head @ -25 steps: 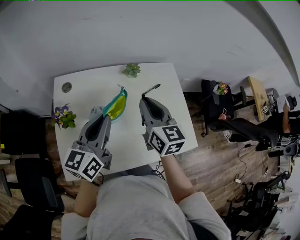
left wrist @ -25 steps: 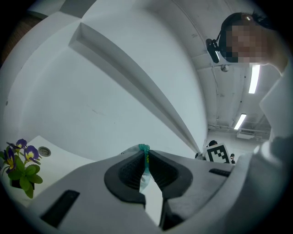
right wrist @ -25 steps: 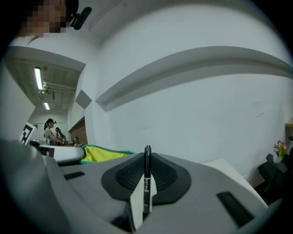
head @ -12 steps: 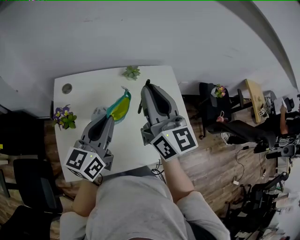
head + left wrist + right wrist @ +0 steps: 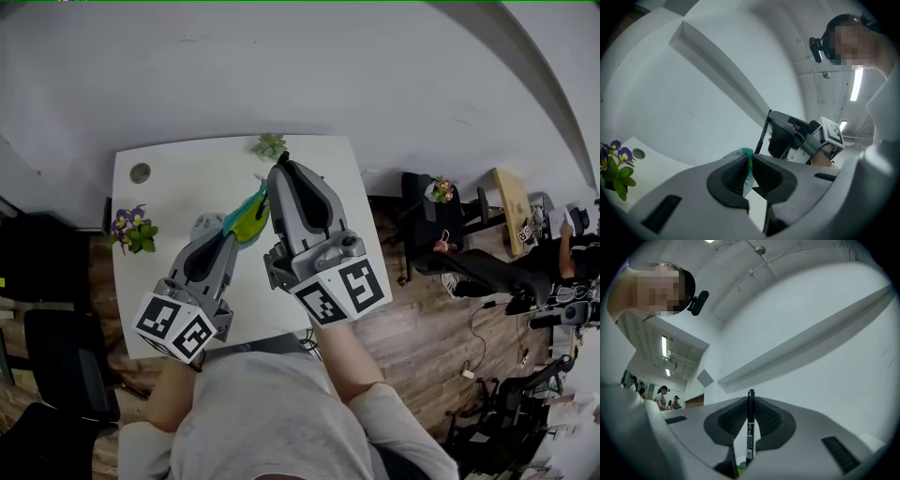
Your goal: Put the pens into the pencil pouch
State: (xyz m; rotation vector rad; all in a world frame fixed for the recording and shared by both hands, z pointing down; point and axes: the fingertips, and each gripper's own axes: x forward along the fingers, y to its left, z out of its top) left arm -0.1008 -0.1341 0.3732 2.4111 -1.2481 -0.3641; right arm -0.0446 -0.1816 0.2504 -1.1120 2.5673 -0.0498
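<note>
Now the right claw [image 5: 750,401] clamps the pen [image 5: 749,437]; the left claw [image 5: 749,161] pinches the pouch [image 5: 246,220].

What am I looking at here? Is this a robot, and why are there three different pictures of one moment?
There is no robot here. A person holds a hand tool in each hand, and each tool ends in a two-jaw claw. The head view comes from a camera on the person's head, looking down on a white table. The two gripper views come from cameras riding on the tools, each looking along its own jaws.

On the table stand a pot of purple flowers and a small green plant.

The left claw pinches the edge of a teal and yellow pencil pouch. The right claw is shut on a black pen, held close to the pouch.
</note>
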